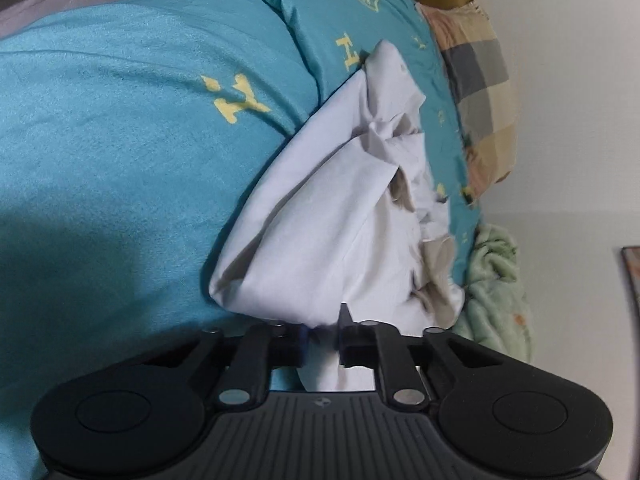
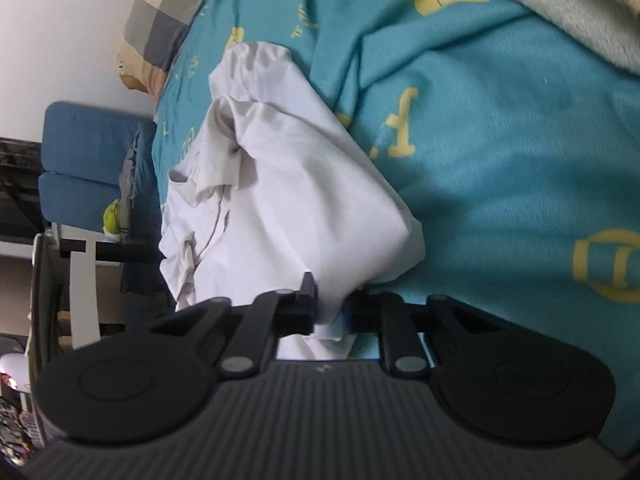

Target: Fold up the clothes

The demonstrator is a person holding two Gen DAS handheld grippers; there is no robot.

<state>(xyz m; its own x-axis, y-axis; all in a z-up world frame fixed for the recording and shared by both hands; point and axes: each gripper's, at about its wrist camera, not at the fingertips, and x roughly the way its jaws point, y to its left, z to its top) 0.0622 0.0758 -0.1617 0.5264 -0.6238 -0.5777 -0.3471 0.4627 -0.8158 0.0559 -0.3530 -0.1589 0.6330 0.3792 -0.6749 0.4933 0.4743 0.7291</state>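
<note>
We had left tongs [image 1: 322, 340] and right tongs [image 2: 334, 312] both clamped on the white garment's [image 1: 320, 216] near edge, bed [image 1: 120, 140] bare left.

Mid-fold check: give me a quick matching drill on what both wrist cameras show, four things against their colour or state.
Things:
1. white crumpled cotton garment
2. teal bedspread with yellow print
3. checked grey-and-beige pillow
4. fluffy pale green blanket

States:
A. lies beyond the garment, against the white wall
B. pinched by both the left gripper and the right gripper
C. bunched at the bed's edge near the wall
D. spread under the garment

Pairs: 1-B, 2-D, 3-A, 4-C
</note>
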